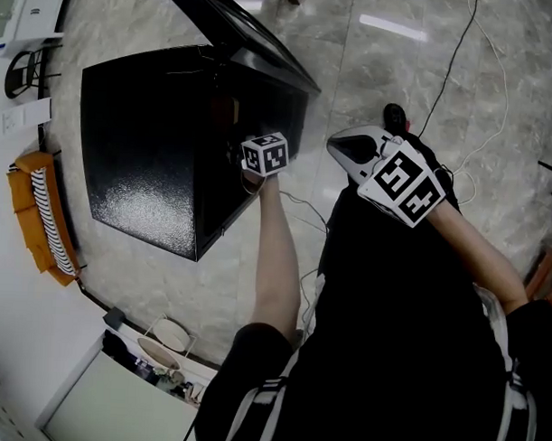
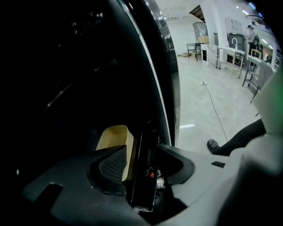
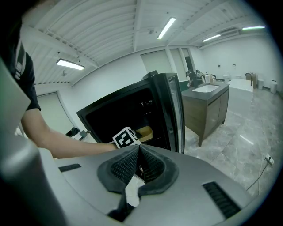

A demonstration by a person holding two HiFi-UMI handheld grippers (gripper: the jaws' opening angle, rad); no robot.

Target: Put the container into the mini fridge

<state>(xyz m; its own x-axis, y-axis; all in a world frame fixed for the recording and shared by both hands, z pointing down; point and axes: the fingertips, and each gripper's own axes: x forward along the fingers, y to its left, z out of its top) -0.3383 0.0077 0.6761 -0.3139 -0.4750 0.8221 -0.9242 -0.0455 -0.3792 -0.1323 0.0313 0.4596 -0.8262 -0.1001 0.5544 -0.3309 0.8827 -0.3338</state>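
Note:
The black mini fridge [image 1: 152, 156] stands on the marble floor with its door [image 1: 251, 38] swung open. A tan container [image 2: 113, 140] lies inside the dark fridge interior; in the right gripper view the container [image 3: 145, 131] shows on a shelf. My left gripper [image 2: 141, 156] reaches into the fridge opening, and only its marker cube [image 1: 265, 154] shows from above. Its jaws are opening and stand wide apart, with the container just beyond the left pad and not pressed. My right gripper [image 3: 138, 152] is shut with nothing in it, and the right gripper [image 1: 344, 147] is held back outside the fridge.
Cables [image 1: 463, 50] run across the floor to the right of the fridge. A shoe [image 1: 394, 115] is near the right gripper. An orange striped object [image 1: 41, 216] lies left of the fridge. A grey cabinet with a sink [image 3: 208, 103] stands beyond the fridge door [image 3: 170, 110].

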